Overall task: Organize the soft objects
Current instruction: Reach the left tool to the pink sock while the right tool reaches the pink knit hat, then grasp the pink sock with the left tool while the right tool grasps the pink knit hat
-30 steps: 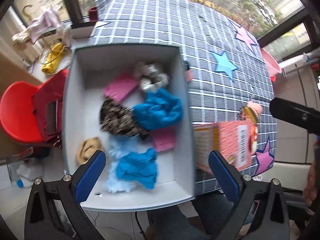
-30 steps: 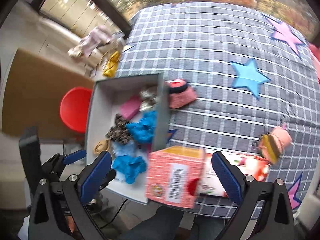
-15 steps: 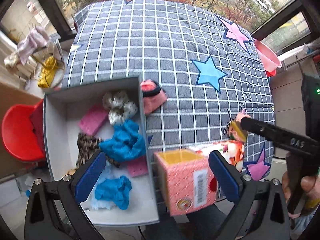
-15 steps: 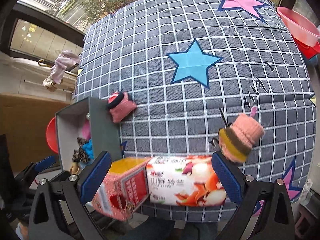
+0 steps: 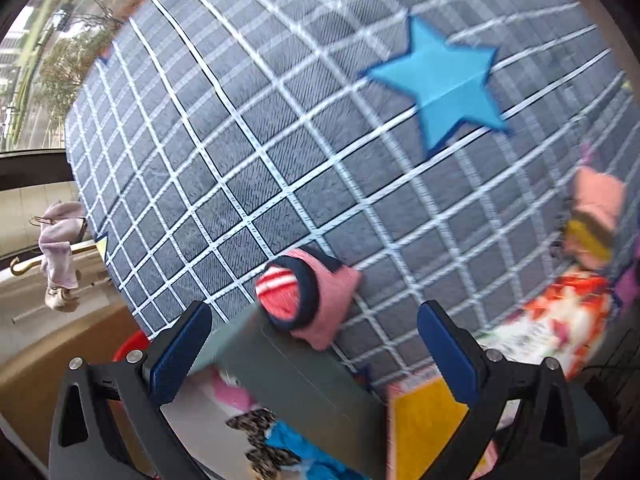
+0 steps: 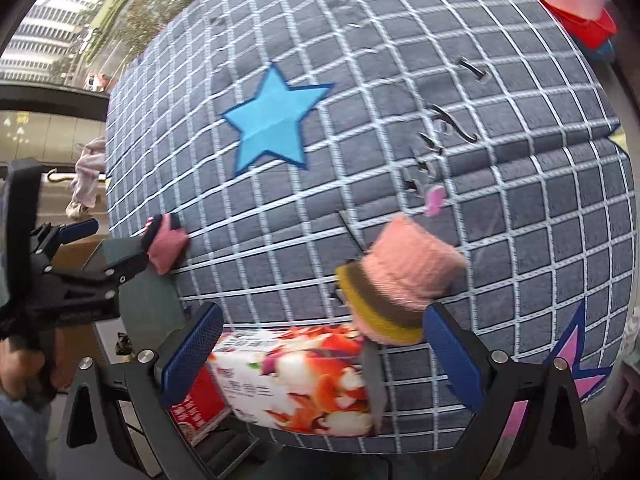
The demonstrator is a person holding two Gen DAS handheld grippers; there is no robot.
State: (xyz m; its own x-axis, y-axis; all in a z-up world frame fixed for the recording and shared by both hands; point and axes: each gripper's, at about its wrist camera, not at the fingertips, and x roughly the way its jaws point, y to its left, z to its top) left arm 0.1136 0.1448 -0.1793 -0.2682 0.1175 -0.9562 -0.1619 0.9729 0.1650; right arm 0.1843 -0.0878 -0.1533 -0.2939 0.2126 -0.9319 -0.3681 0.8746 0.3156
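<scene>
A pink rolled sock with a red-striped end and dark band (image 5: 308, 298) lies on the checked cloth (image 5: 248, 152) against the far wall of the grey box (image 5: 304, 380). My left gripper (image 5: 314, 344) is open, just short of it; the sock also shows in the right wrist view (image 6: 165, 245). A pink knit hat with brown and yellow bands (image 6: 394, 280) lies on the cloth (image 6: 520, 184). My right gripper (image 6: 326, 350) is open close in front of it. The box holds pink (image 5: 234, 394), leopard (image 5: 260, 436) and blue (image 5: 304, 454) soft things.
A floral carton (image 6: 304, 376) lies at the cloth's near edge under the right gripper, with a red and yellow carton (image 5: 424, 420) beside the box. Red basins (image 6: 576, 4) stand at the far right. A hanger with pale cloth (image 5: 60, 248) is off to the left.
Both grippers moved forward and lower over the cloth. The left one left the box interior and closed in on the pink sock; the right one closed in on the pink hat.
</scene>
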